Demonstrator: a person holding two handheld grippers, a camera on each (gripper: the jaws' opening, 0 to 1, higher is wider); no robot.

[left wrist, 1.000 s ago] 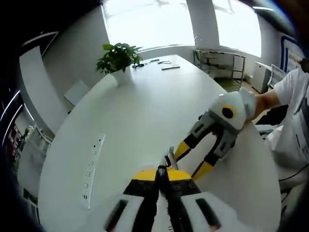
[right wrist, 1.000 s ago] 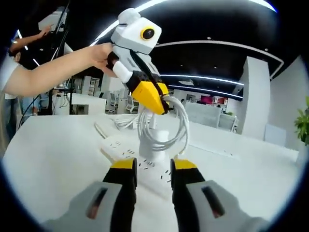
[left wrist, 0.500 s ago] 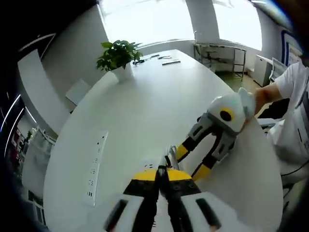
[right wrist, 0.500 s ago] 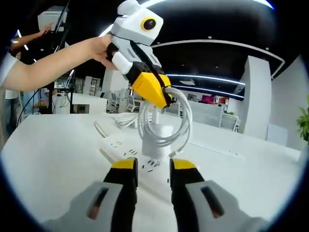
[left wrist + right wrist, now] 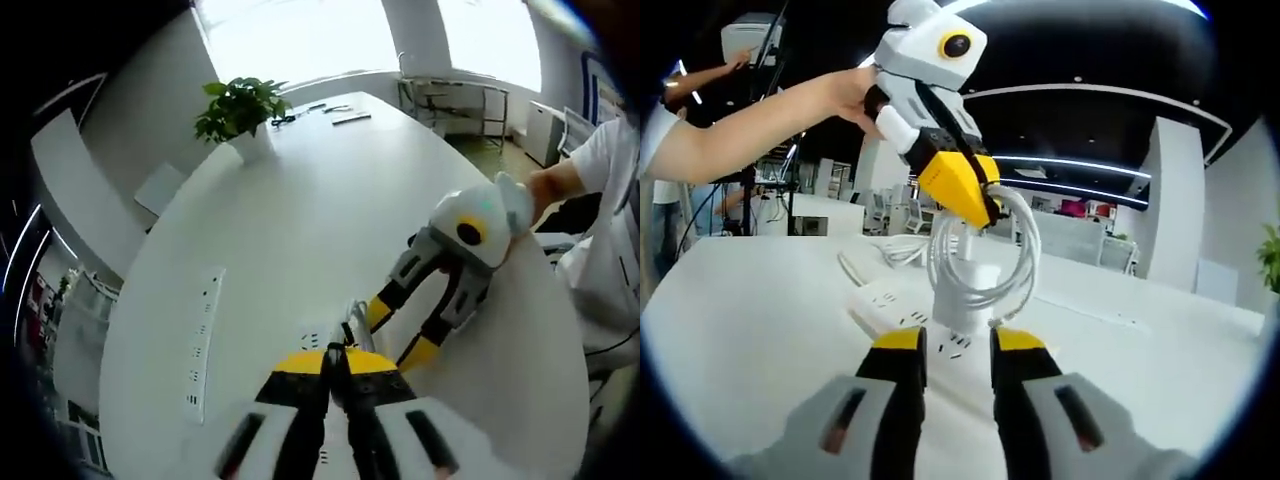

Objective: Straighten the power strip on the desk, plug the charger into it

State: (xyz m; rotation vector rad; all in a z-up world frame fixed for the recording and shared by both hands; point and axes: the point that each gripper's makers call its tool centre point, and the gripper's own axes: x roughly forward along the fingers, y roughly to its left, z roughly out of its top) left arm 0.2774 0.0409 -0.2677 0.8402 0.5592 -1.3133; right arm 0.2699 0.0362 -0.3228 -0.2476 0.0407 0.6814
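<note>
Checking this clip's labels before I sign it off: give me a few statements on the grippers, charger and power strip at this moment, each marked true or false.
1. The left gripper is shut on the charger, holding it from above. True.
2. The right gripper is clamped on the power strip. False: its jaws stand open with a gap between them, holding nothing.
3. A coiled white cable hangs around the charger. True.
4. The power strip lies on the floor. False: it lies on the white desk.
5. A potted plant stands at the desk's far end in the left gripper view. True.
</note>
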